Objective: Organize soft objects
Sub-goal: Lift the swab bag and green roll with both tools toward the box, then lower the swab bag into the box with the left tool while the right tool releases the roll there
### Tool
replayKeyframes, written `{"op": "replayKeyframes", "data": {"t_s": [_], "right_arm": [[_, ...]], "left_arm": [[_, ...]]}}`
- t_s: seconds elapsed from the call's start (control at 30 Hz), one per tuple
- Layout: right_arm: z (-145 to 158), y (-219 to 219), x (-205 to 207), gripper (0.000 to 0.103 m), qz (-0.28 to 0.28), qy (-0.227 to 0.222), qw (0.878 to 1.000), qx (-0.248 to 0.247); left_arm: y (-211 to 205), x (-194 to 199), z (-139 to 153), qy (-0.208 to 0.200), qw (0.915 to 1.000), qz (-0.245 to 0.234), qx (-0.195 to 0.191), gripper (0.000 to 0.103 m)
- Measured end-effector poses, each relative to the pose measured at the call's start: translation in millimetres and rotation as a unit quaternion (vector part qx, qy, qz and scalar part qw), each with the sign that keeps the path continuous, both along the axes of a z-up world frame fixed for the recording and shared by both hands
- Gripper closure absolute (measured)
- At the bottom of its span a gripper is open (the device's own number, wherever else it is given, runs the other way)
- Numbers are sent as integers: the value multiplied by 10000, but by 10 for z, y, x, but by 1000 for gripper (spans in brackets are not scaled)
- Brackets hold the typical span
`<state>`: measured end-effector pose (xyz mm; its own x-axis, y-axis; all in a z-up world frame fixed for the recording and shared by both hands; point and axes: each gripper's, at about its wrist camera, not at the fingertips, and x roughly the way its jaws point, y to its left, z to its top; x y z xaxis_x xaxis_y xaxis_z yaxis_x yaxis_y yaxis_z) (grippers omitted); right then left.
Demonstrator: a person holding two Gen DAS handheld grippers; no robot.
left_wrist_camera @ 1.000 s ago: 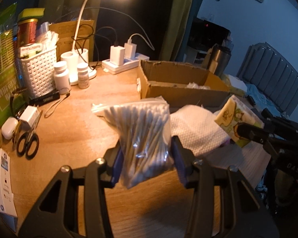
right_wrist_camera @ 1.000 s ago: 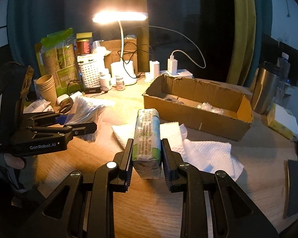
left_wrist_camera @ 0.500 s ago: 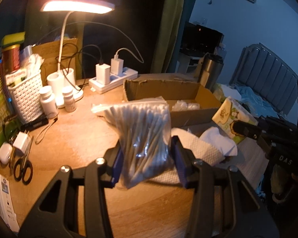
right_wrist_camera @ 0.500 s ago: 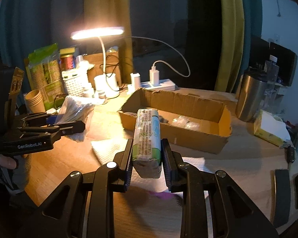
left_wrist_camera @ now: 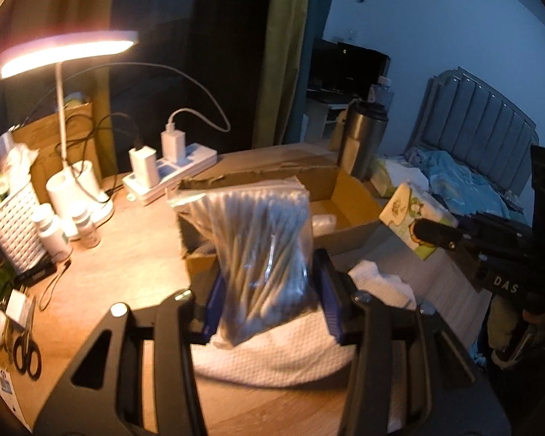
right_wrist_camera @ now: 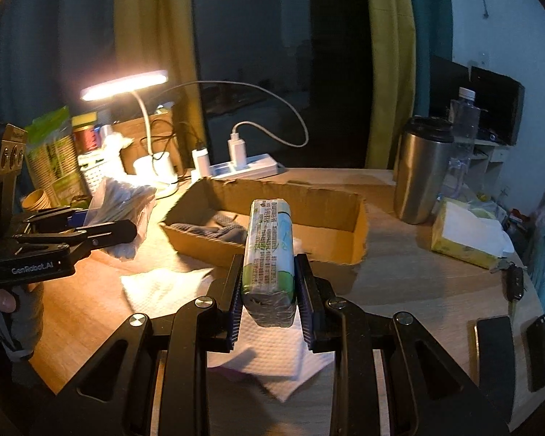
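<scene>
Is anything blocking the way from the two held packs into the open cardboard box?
Nothing visible does. The clear bag of cotton swabs and the green-printed tissue pack are both held off the table before the brown cardboard box, its top open.

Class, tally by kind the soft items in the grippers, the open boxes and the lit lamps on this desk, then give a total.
Soft packs held: 2, cotton swab bag, tissue pack
Cardboard box: 1
Desk lamp: 1
Total: 4

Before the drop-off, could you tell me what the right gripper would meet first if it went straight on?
Probably the near wall of the cardboard box, just beyond the tissue pack that the right gripper holds; depth is uncertain.
</scene>
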<state>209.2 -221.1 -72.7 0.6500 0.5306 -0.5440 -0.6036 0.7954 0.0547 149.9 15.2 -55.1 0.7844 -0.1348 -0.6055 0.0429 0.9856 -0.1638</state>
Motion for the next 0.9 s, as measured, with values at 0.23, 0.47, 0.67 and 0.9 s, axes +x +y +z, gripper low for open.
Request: {"op": "replayKeyframes", "data": {"t_s": [0.23,0.47,0.67,0.9], "right_arm": [[5,-168,227,75,-102,8,9999,76],[-24,-238,435,75,-102,42,9999,91],[-64,-240,638,75,-66,79,9999,71],[-136,-226,889,75,-66,146,9998,138]], "left_arm": [[-221,223,35,0,9999,-162,51,57],[-392,467,3,46,9997,-251,59,57],[-529,683,-31,68,9994,-341,40,57],[-643,953,-127,225,9987,-448,3,57]]}}
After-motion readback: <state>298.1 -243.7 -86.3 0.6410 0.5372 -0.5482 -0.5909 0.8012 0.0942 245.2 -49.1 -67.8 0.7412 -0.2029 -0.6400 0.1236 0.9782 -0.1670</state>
